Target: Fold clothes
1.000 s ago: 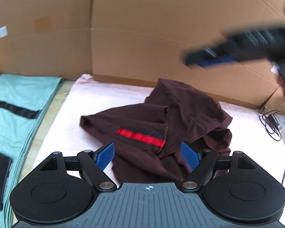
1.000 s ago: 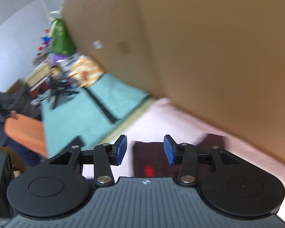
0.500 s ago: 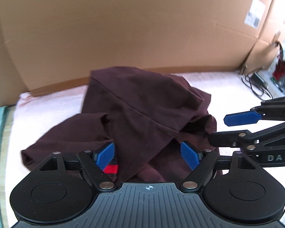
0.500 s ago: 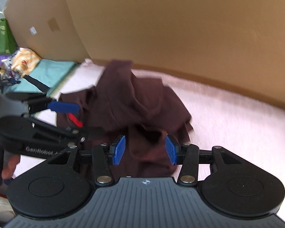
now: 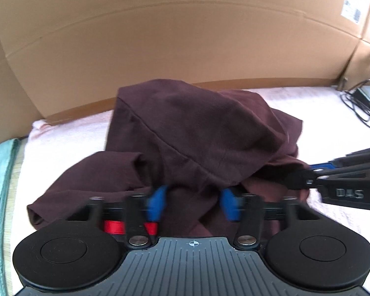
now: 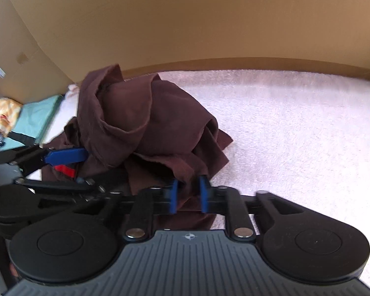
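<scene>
I'm looking at a wide pale pink blanket (image 6: 296,128) spread in front of a tall cardboard wall (image 5: 185,44), and the one thing that matters sits on its left half: a dark maroon garment (image 5: 197,133), heaped and crumpled, with a red stripe (image 5: 113,226) peeking out at its near edge. A teal cloth (image 6: 37,117) lies off to the side, out of play.

Now the change. Both tools have dropped in on the heap from opposite sides; a second ago the right one was up looking across the room, and now it is nose-down at the near right corner of the pile. And both sets of jaws have just been closing.

The right gripper (image 6: 187,194) is nearly shut, and I see a fold of maroon fabric pinched between its blue pads (image 6: 174,196); that one I call gripping the garment. The left gripper (image 5: 193,203) has narrowed a lot too, with cloth bunched between its pads, though they are blurred, so I can't swear they are pressing yet; I read them as partly closed around the fabric.

What this means, as I judge it: the fold itself hasn't started. I'm only getting two holds on a crumpled garment, presumably to lift and spread it flat. My worry is that these are random bunches, not true corners.
</scene>
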Tool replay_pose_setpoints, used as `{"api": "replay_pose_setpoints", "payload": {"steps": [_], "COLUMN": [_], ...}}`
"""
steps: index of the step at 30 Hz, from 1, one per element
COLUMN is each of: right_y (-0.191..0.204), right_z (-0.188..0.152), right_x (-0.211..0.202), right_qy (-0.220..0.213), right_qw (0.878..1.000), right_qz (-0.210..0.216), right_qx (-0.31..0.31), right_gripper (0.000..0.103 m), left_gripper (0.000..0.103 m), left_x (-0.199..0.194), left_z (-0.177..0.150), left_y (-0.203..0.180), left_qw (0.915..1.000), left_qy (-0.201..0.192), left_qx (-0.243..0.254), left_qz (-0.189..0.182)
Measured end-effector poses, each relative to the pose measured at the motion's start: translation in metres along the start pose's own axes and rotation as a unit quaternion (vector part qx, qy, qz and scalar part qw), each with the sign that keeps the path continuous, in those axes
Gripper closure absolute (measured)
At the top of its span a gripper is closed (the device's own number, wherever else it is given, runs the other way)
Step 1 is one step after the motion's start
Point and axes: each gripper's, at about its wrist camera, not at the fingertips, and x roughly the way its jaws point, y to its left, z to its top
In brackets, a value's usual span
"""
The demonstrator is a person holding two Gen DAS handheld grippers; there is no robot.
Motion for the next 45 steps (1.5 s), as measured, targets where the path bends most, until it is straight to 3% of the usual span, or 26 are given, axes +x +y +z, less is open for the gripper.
{"api": "replay_pose_setpoints", "payload": {"steps": [1, 3, 18, 24, 29, 32, 34, 36, 37, 39, 41, 42, 43, 45], "right_y": [0.000, 0.000, -0.014, -0.036, -0.067, -0.086, -0.090, -0.091, -0.088, -0.077, -0.065, -0.058, -0.051, -0.036], "right_z": [0.000, 0.002, 0.016, 0.005, -0.024, -0.037, -0.042, -0.049, -0.053, -0.056, -0.056, -0.053, -0.051, -0.047], "right_x": [-0.002, -0.014, -0.156, -0.193, -0.216, -0.213, -0.199, -0.182, -0.177, -0.166, -0.151, -0.142, -0.132, -0.113], "right_qy": [-0.002, -0.016, -0.180, -0.223, -0.244, -0.223, -0.201, -0.178, -0.168, -0.147, -0.133, -0.125, -0.117, -0.100], "right_qw": [1.000, 1.000, 0.982, 0.972, 0.962, 0.962, 0.965, 0.970, 0.973, 0.979, 0.983, 0.985, 0.987, 0.990], "right_qz": [0.003, 0.008, 0.050, 0.020, -0.040, -0.069, -0.081, -0.079, -0.071, -0.048, -0.028, -0.019, -0.009, 0.010], "right_qx": [0.004, 0.009, 0.043, 0.078, 0.115, 0.140, 0.145, 0.146, 0.144, 0.133, 0.125, 0.119, 0.113, 0.097], "right_gripper": [0.094, 0.095, 0.096, 0.099, 0.103, 0.103, 0.103, 0.103, 0.100, 0.098, 0.085, 0.064, 0.058, 0.058], "left_gripper": [0.089, 0.095, 0.094, 0.094, 0.093, 0.093, 0.085, 0.080, 0.071, 0.070, 0.067, 0.064, 0.060, 0.051], "left_x": [0.001, -0.001, -0.036, -0.042, -0.043, -0.035, -0.033, -0.030, -0.029, -0.031, -0.030, -0.030, -0.030, -0.030], "left_z": [0.001, 0.003, 0.024, 0.028, 0.028, 0.029, 0.030, 0.032, 0.033, 0.036, 0.038, 0.038, 0.038, 0.037], "left_y": [0.003, 0.013, 0.064, 0.078, 0.079, 0.080, 0.079, 0.078, 0.077, 0.073, 0.070, 0.068, 0.067, 0.067], "left_qw": [1.0000, 0.9995, 0.9898, 0.9877, 0.9885, 0.9896, 0.9900, 0.9906, 0.9910, 0.9915, 0.9923, 0.9924, 0.9925, 0.9921], "left_qy": [0.001, -0.001, -0.046, -0.051, -0.049, -0.045, -0.042, -0.039, -0.038, -0.039, -0.041, -0.041, -0.042, -0.043], "left_qx": [-0.006, -0.031, -0.126, -0.135, -0.132, -0.124, -0.122, -0.120, -0.118, -0.113, -0.107, -0.106, -0.105, -0.105], "left_qz": [0.007, 0.010, 0.048, 0.059, 0.055, 0.057, 0.057, 0.054, 0.051, 0.049, 0.047, 0.047, 0.048, 0.052]}}
